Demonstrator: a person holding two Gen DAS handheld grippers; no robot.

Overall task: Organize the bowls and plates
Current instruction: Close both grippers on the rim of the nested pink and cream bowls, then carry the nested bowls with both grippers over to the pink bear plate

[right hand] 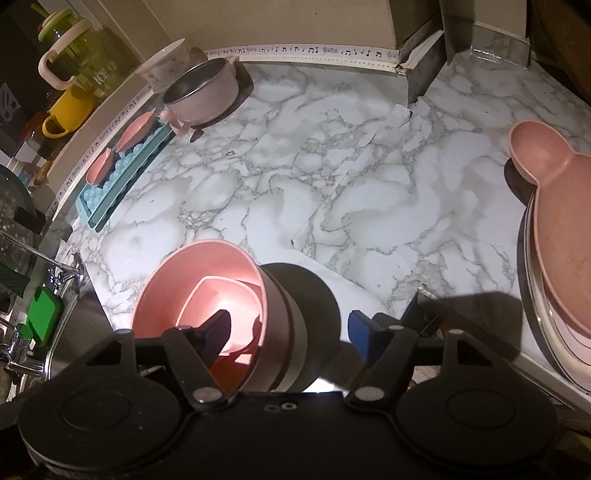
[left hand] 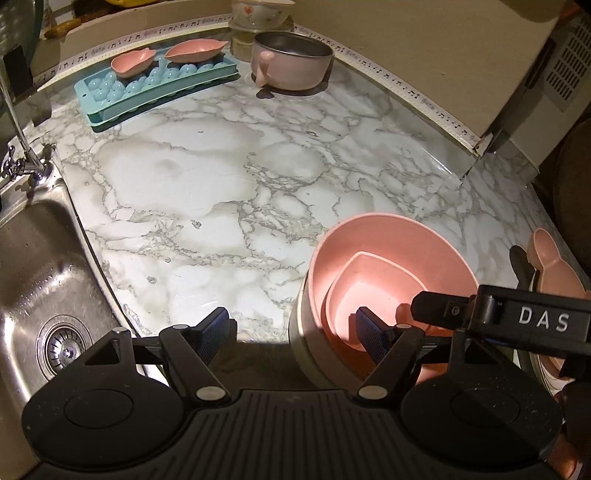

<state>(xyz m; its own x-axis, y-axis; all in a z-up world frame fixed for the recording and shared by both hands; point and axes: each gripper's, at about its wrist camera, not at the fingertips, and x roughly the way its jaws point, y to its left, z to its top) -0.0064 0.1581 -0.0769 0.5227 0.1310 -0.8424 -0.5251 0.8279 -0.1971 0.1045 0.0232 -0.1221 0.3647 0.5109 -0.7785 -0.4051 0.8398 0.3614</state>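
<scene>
My right gripper (right hand: pixel 293 330) straddles the rim of the pink bowl (right hand: pixel 207 291) at lower centre, jaws apart, not yet pinching (a smaller dish nests inside). My left gripper (left hand: pixel 291 332) hangs unclenched and empty beside the bowl.

Pink bowl (left hand: pixel 391 254): your own right tool (left hand: pixel 417 314) and its arm cover the near rim, so you cannot see where the bowl meets the desk (left hand: pixel 207 177).
Inner pink dish (right hand: pixel 218 299): a dark finger (right hand: pixel 218 325) hides its near edge.
Bear-shaped plate (right hand: pixel 554 206): cut off by the right edge; the plates stacked under it show only as rims.
Sink (left hand: pixel 44 266): cut off at the left.
Floral bowl (left hand: pixel 258 11): cut by the top edge.
</scene>
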